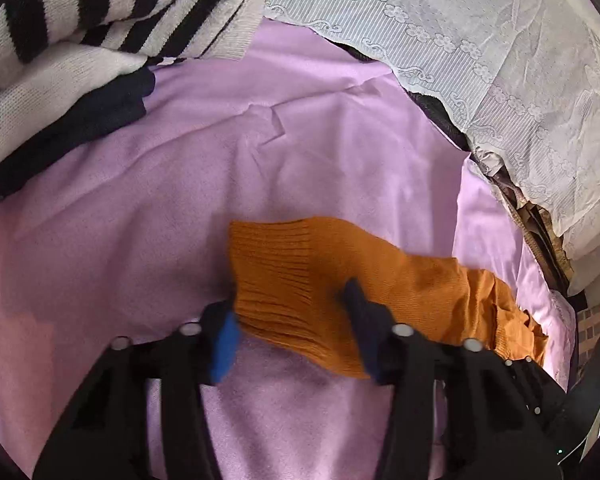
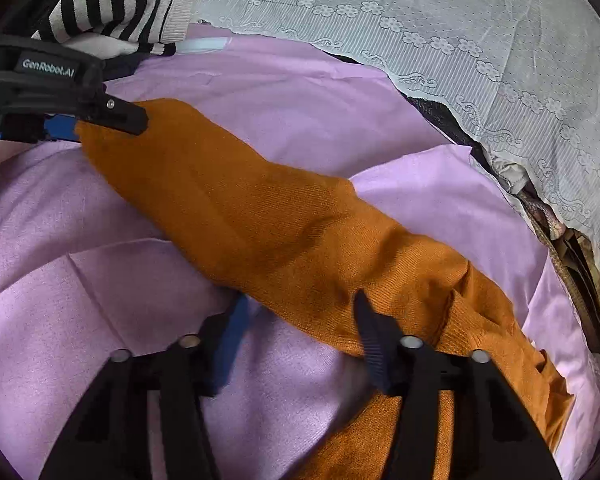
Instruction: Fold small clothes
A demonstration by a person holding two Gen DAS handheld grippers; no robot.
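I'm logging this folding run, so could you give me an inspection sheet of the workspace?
Surface: lilac cloth, creased, spread under everything.
Job's things: orange knit stretched out between both claws.
Clutter: striped sweater piled at the far left edge.
Grippers: left claw clamps the knit's ribbed cuff; right claw grips its other end.
Cables: nothing seen.
Surroundings: white lace cover draped behind; tiled floor at the right.
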